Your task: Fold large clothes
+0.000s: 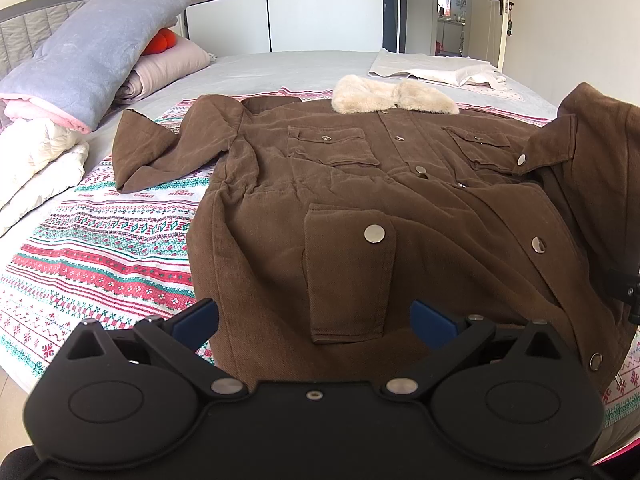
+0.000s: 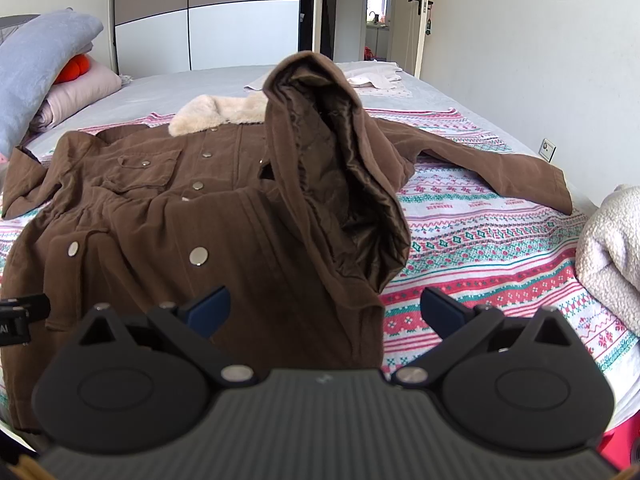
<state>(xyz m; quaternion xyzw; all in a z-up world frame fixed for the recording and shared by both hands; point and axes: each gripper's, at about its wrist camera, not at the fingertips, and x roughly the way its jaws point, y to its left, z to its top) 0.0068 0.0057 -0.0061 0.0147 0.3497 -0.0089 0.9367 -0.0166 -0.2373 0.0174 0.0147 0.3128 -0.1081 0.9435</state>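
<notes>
I see the brown coat (image 1: 320, 184) spread front-up on the patterned blanket (image 1: 100, 248), fur collar (image 1: 394, 98) at the far end. My left gripper (image 1: 314, 320) and right gripper (image 2: 325, 310) are both spread wide, grasping nothing, over the hem. Its right side is bunched up (image 2: 340, 160). Folded bedding (image 1: 88, 48) at left, fleece (image 2: 612, 256) at right.

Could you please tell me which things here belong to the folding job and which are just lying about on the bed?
Part of the job:
brown coat
its fur collar
left gripper, open
right gripper, open

Just lying about:
blue-grey blanket
orange cushion
white quilt
cream fleece
folded white cloth
</notes>
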